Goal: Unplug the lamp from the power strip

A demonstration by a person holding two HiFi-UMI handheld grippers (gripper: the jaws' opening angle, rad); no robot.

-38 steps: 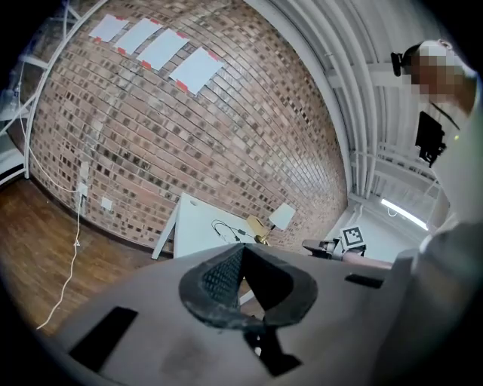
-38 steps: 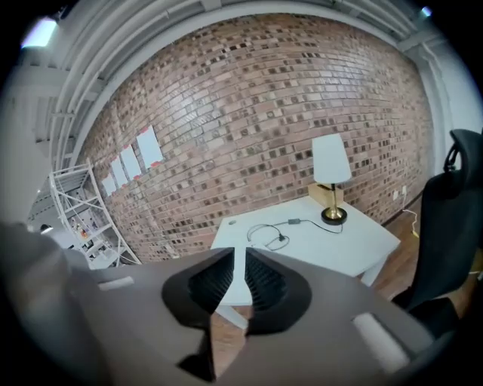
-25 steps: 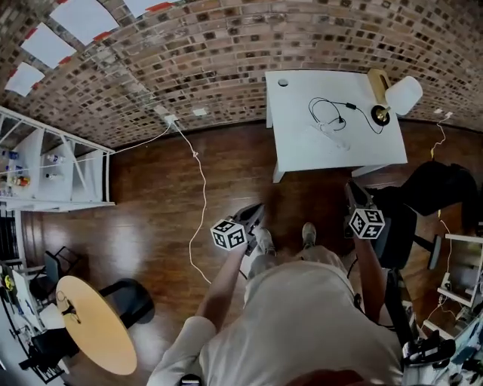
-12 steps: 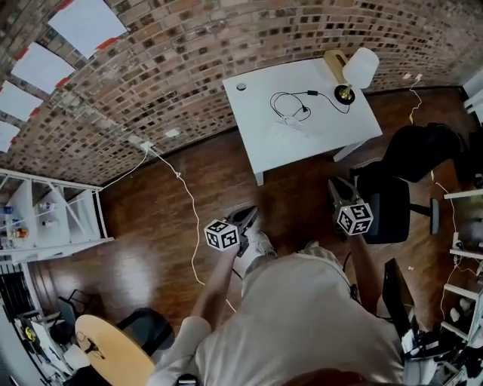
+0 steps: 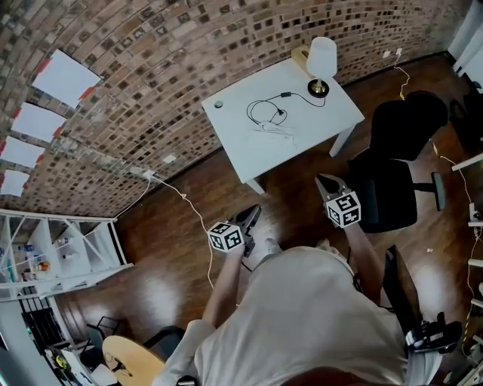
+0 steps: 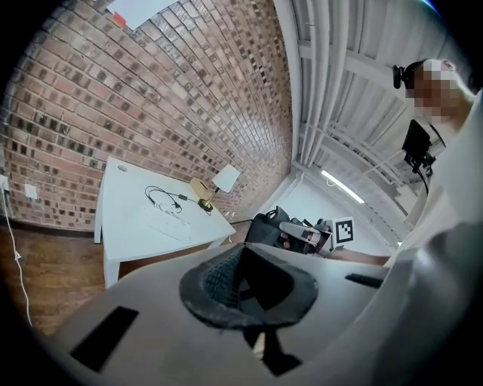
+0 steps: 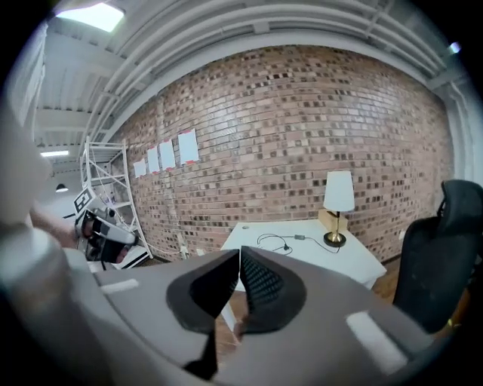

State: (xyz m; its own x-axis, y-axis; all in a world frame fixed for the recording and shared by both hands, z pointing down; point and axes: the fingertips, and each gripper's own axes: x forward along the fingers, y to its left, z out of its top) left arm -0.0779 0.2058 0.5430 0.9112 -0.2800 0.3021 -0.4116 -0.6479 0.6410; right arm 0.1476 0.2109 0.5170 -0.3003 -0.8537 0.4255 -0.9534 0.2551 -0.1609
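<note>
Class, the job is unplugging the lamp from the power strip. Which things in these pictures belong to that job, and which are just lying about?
Belong to the job: lamp; its black cord; power strip; white table under them.

Just lying about: black office chair; white shelf rack; papers on the brick wall; round wooden table; white cable across the floor.

1. Bright, even indoor light; a ceiling strip light (image 7: 79, 15) glares in the right gripper view.
2. Glossy floor (image 5: 162, 275) shows a soft sheen.
3. Heavy fisheye bending; dark corners in both gripper views.
</note>
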